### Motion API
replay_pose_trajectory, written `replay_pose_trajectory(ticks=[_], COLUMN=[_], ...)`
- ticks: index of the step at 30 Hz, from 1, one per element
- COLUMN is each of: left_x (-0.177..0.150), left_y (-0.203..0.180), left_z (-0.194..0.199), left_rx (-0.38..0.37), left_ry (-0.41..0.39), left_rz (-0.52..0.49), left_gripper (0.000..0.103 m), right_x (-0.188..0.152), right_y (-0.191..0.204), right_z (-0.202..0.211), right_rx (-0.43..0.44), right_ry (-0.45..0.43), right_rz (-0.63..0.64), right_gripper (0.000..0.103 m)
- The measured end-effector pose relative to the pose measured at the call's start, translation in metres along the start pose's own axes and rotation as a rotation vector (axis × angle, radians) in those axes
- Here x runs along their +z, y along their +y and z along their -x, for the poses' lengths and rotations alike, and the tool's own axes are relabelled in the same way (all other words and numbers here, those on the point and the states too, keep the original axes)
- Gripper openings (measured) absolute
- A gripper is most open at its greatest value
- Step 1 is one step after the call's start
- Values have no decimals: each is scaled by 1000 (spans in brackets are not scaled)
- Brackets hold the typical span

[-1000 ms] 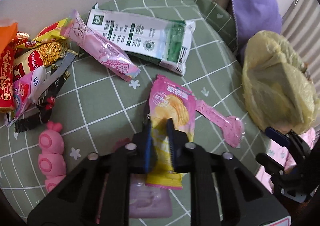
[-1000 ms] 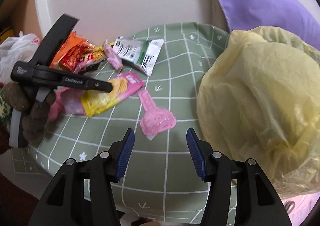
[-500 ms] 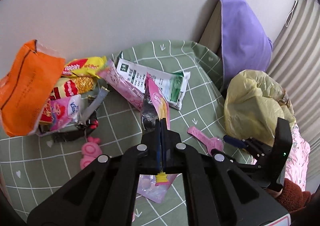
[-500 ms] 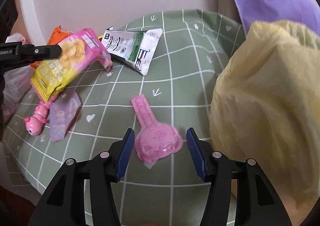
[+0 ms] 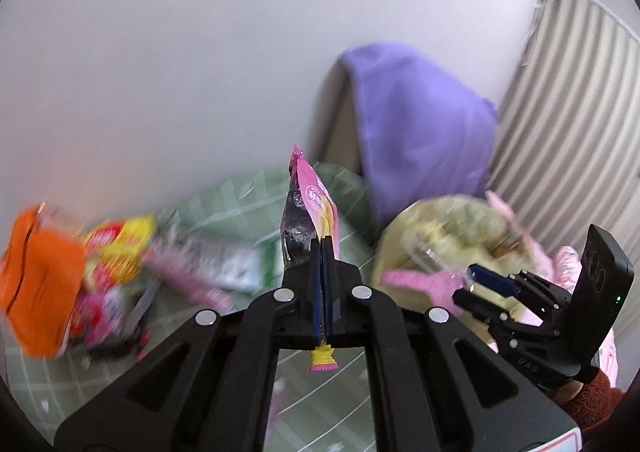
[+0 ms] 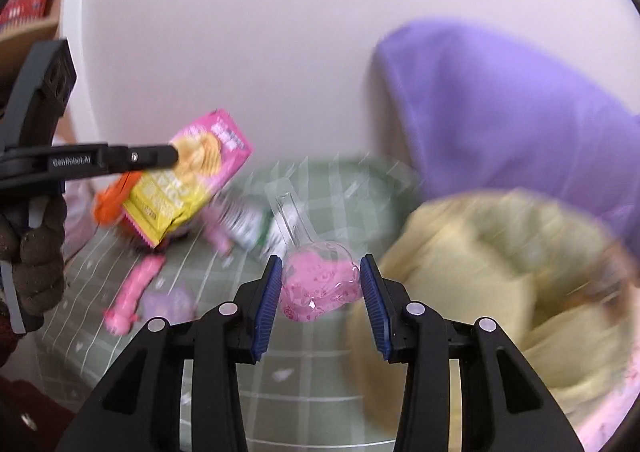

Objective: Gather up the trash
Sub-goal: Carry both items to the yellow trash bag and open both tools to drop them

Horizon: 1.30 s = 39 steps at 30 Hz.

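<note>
Two grabs: left gripper (image 5: 322, 284) clenched on light, crinkly snack wrapper (image 5: 311, 211); right gripper (image 6: 319, 302) closing onto stiff pink blister (edges best) (image 6: 320, 288).

Glossy foil-plastic snack wrapper (image 5: 316, 207), silvery crinkled inside, pink and yellow print. Pink spoon-shaped pack (image 6: 318, 288) under clear shiny blister plastic. Tongs (image 6: 318, 292): matt black plastic, ribbed blue pads, metal rivets. Thin crinkly yellow plastic bag (image 6: 500, 272). Matt green cloth on surface (image 6: 312, 352). Soft purple cloth (image 6: 500, 103).
</note>
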<state>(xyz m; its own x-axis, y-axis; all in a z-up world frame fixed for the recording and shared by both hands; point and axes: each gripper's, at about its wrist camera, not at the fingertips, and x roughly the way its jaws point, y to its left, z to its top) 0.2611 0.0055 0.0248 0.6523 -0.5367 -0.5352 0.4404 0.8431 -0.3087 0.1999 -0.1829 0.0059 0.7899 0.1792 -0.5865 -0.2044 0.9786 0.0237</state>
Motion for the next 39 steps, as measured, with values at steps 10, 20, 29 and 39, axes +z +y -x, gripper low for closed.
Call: replay_pose_trajectory(ticks=[10,20,29,39], left_x=[40,-20,-27,-15], left_y=[-126,-172,-133,-114], left_z=[-67,-194,-189,-172], left_rx=[-379,-285,-227,-336], left_ry=[54,390,395,377], left_rz=[-172,-329,-301,-167], left_gripper=[1,1,1,5], right_x=[29,17,-8,-18], right_y=[-114,-145,-142,-150], right_z=[106,109,17,-6], right_rx=[-349,-360,-237,-235], right_ry=[-169,-127,88,139], right_rz=[-152,-216,-162,-163], right_gripper=[39,39,39,39])
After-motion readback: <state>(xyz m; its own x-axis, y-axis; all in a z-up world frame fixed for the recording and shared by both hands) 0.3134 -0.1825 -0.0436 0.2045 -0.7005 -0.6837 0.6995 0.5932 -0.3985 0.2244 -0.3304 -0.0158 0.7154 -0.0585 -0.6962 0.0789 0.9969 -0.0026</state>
